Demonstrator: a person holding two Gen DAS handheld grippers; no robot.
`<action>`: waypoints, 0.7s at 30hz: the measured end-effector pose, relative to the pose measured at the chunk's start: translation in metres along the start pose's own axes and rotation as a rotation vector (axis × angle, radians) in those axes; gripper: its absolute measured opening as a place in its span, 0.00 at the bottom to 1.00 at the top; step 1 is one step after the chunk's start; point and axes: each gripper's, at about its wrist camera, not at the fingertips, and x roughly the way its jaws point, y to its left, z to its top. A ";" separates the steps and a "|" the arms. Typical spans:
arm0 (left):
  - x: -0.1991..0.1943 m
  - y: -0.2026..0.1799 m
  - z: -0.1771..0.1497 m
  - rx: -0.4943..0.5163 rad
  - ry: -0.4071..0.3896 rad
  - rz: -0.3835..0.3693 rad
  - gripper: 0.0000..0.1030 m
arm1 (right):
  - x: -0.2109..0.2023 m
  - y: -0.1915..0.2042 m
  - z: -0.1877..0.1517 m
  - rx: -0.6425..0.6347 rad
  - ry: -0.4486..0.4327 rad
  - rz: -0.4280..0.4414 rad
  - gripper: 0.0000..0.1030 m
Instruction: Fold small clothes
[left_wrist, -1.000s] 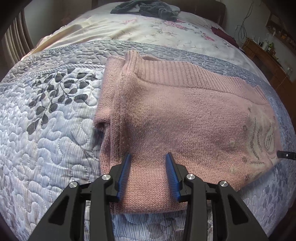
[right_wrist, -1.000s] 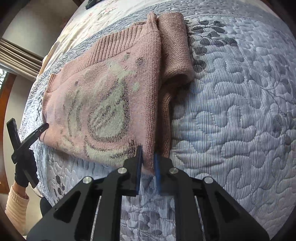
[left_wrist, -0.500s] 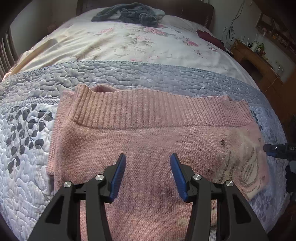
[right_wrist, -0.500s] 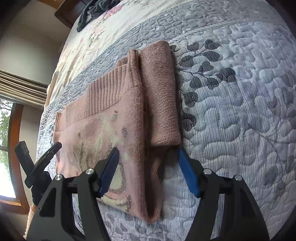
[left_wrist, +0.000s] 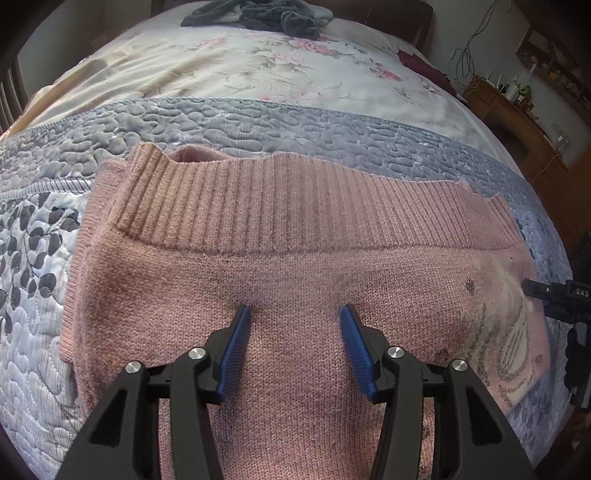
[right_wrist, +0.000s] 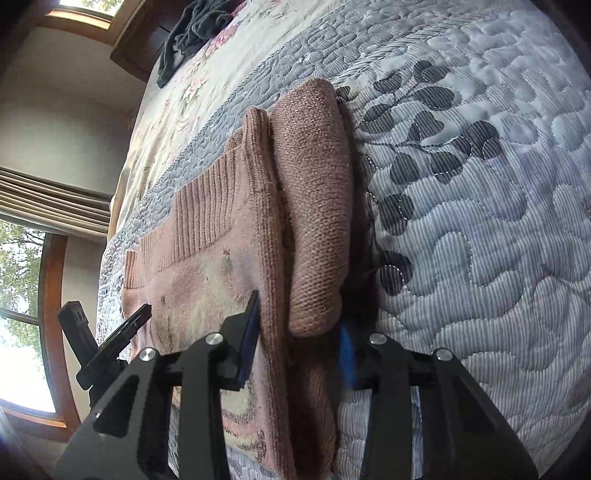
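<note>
A pink knit sweater lies folded on the grey quilted bedspread, its ribbed hem toward the far side and a pale stitched motif at its right end. My left gripper is open, its blue pads resting on or just above the sweater's middle. In the right wrist view the sweater shows a folded sleeve along its right edge. My right gripper is open and straddles the near end of that sleeve. The right gripper's tip shows at the sweater's right end.
A heap of dark grey clothes lies at the far end of the bed on a floral sheet. A wooden sideboard stands to the right of the bed. A window and curtain are beyond the far side.
My right gripper let go of the sweater's corner, opened, and moved forward around the folded sleeve. My left gripper, still open, advanced from the near edge over the sweater's middle.
</note>
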 end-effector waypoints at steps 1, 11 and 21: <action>0.000 0.000 0.000 0.001 -0.001 -0.002 0.50 | 0.001 -0.001 -0.001 0.008 0.001 -0.001 0.34; 0.003 0.002 -0.001 0.001 -0.006 -0.003 0.51 | 0.006 -0.007 -0.002 0.025 0.007 -0.004 0.34; -0.040 0.020 0.002 -0.109 -0.041 -0.144 0.50 | -0.031 0.078 0.006 -0.108 -0.030 0.076 0.25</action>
